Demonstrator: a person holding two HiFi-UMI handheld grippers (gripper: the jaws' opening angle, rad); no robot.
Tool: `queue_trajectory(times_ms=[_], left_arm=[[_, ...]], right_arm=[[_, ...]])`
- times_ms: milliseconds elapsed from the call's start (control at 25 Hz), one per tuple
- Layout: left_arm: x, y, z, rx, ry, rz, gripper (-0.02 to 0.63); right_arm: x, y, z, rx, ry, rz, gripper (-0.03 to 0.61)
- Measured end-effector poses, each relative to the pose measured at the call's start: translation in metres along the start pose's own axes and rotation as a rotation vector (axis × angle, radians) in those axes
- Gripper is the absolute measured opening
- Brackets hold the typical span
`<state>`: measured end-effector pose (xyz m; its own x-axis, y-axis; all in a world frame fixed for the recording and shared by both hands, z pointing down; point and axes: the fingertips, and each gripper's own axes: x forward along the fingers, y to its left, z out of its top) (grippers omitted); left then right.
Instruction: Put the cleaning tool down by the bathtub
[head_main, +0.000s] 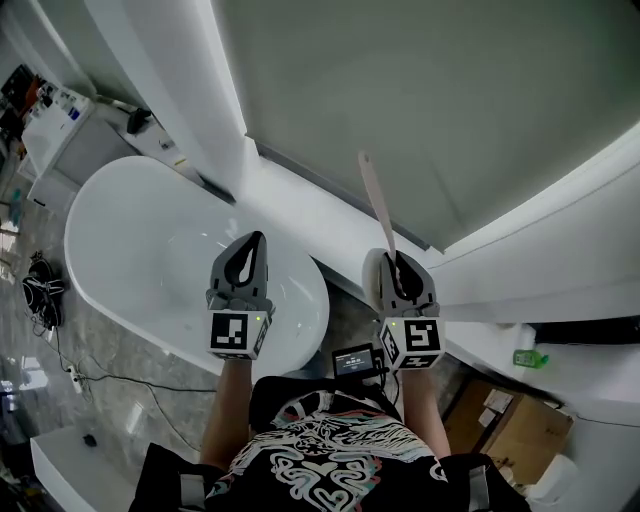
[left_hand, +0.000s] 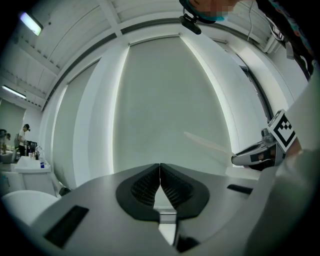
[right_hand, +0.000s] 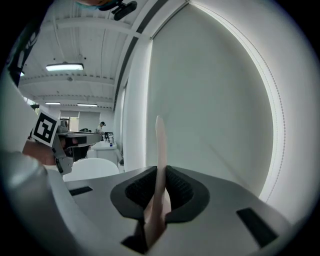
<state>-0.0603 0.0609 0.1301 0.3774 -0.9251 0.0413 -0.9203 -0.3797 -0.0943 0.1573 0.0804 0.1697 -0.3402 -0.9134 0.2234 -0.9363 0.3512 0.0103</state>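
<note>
My right gripper (head_main: 398, 266) is shut on a thin pale pink cleaning tool handle (head_main: 377, 199), which sticks up and away toward the grey blind. In the right gripper view the cleaning tool handle (right_hand: 160, 150) rises between the jaws of my right gripper (right_hand: 159, 176); its working end is hidden. My left gripper (head_main: 249, 250) hovers over the right end of the white bathtub (head_main: 120, 250), shut with nothing in it. In the left gripper view my left gripper (left_hand: 160, 170) has its pads pressed together, and the cleaning tool handle (left_hand: 205, 144) shows at right.
A grey roller blind (head_main: 420, 110) fills the wall ahead above a white ledge (head_main: 330, 215). A green bottle (head_main: 527, 358) stands on the ledge at right, a cardboard box (head_main: 510, 430) below it. Cables (head_main: 40, 290) lie on the floor left of the tub.
</note>
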Motion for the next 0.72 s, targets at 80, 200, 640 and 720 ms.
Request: queue_trajectory(times_ms=[80, 200, 640, 720], left_arm=[[0.008, 0.008, 0.0, -0.013, 0.003, -0.004, 0.017], [0.018, 0.015, 0.003, -0.036, 0.004, -0.006, 0.017], [0.055, 0.042, -0.021, -0.034, 0.039, 0.085, 0.017], [0.064, 0.048, -0.019, -0.032, 0.058, 0.102, 0.017]], right_arm=[[0.01, 0.005, 0.003, -0.003, 0.0, 0.006, 0.069], [0.022, 0.008, 0.006, -0.008, 0.001, 0.02, 0.069], [0.084, -0.003, 0.013, -0.049, -0.002, 0.094, 0.069], [0.099, -0.004, 0.02, -0.068, 0.004, 0.12, 0.069]])
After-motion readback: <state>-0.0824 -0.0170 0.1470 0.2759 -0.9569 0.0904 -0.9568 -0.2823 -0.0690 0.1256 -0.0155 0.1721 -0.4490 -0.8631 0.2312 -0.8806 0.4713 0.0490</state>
